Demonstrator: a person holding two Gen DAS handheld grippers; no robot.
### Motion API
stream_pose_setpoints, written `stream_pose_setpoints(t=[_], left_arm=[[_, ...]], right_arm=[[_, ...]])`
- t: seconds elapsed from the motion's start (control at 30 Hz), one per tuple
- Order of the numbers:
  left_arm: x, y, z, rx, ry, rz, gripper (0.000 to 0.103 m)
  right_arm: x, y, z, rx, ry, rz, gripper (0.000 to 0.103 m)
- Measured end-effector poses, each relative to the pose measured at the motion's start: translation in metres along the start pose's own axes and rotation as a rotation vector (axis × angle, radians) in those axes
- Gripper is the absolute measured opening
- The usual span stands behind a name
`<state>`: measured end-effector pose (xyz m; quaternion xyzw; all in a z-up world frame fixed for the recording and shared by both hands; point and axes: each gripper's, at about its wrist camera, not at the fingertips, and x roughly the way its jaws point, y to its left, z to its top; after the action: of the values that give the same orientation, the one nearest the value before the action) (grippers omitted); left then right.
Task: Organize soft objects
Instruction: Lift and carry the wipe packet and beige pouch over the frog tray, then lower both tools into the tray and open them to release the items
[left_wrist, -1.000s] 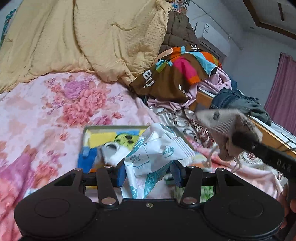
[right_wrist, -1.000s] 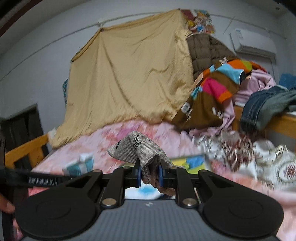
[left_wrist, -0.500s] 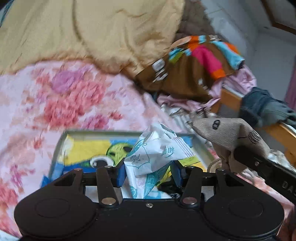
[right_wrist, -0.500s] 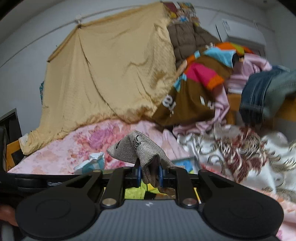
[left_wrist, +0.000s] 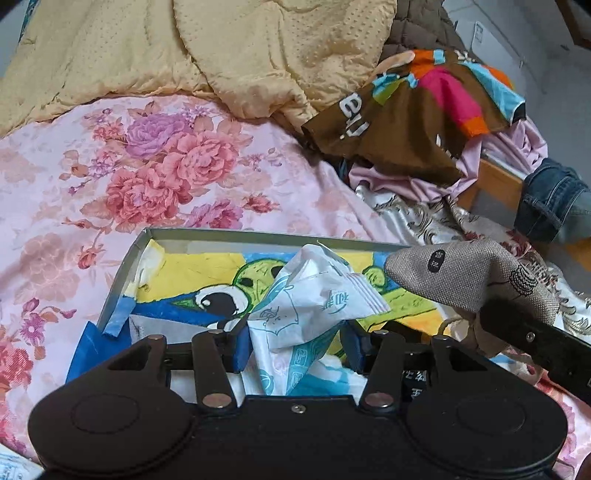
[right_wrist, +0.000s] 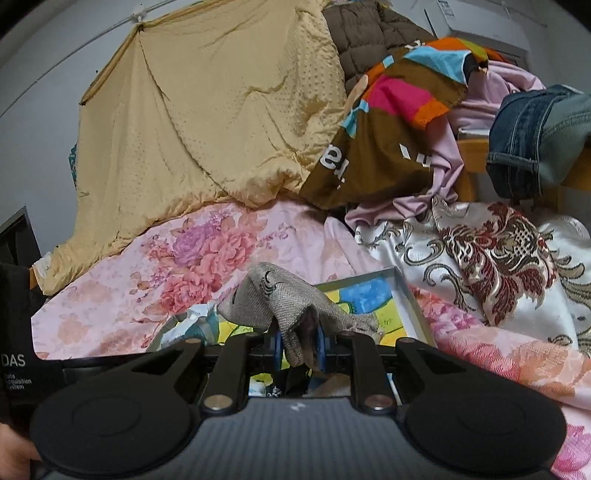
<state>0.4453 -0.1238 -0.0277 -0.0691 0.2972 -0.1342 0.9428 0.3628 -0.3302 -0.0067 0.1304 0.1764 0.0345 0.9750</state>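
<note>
My left gripper is shut on a white and teal tissue pack and holds it over a shallow box with a yellow, blue and green cartoon print inside. My right gripper is shut on a grey burlap pouch and holds it over the same box. In the left wrist view the pouch hangs at the right, above the box's right side. The tissue pack shows at the left in the right wrist view.
The box lies on a pink floral bedsheet. A yellow quilt is piled behind. A brown multicoloured garment, pink cloth, jeans and a patterned satin cover lie to the right by a wooden bed rail.
Both grippers have come down and forward over the box. The box now fills more of both views, and the pouch has dropped closer to it.
</note>
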Motion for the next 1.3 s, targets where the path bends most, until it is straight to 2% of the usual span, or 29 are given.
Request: stream_pose_setpoints(t=[0.27, 0.6, 0.8, 1.1, 1.2, 1.3], left_arm=[[0.000, -0.003, -0.003, 0.051, 0.029, 0.022, 0.051], [0.003, 0.004, 0.000, 0.030, 0.050, 0.037, 0.052], [0.002, 0.005, 0.000, 0.032, 0.052, 0.034, 0.052], [0.002, 0.004, -0.001, 0.025, 0.050, 0.035, 0.052], [0.002, 0.004, -0.001, 0.021, 0.049, 0.038, 0.057], [0.001, 0.005, -0.002, 0.016, 0.038, 0.049, 0.066]], right_arm=[[0.006, -0.005, -0.001, 0.045, 0.036, -0.002, 0.020], [0.015, -0.012, -0.004, 0.113, 0.075, 0.036, 0.023], [0.016, -0.009, -0.005, 0.102, 0.084, 0.035, 0.024], [0.018, -0.012, -0.006, 0.123, 0.085, 0.045, 0.042], [0.018, -0.013, -0.006, 0.127, 0.085, 0.047, 0.045], [0.018, -0.014, -0.006, 0.129, 0.082, 0.048, 0.059]])
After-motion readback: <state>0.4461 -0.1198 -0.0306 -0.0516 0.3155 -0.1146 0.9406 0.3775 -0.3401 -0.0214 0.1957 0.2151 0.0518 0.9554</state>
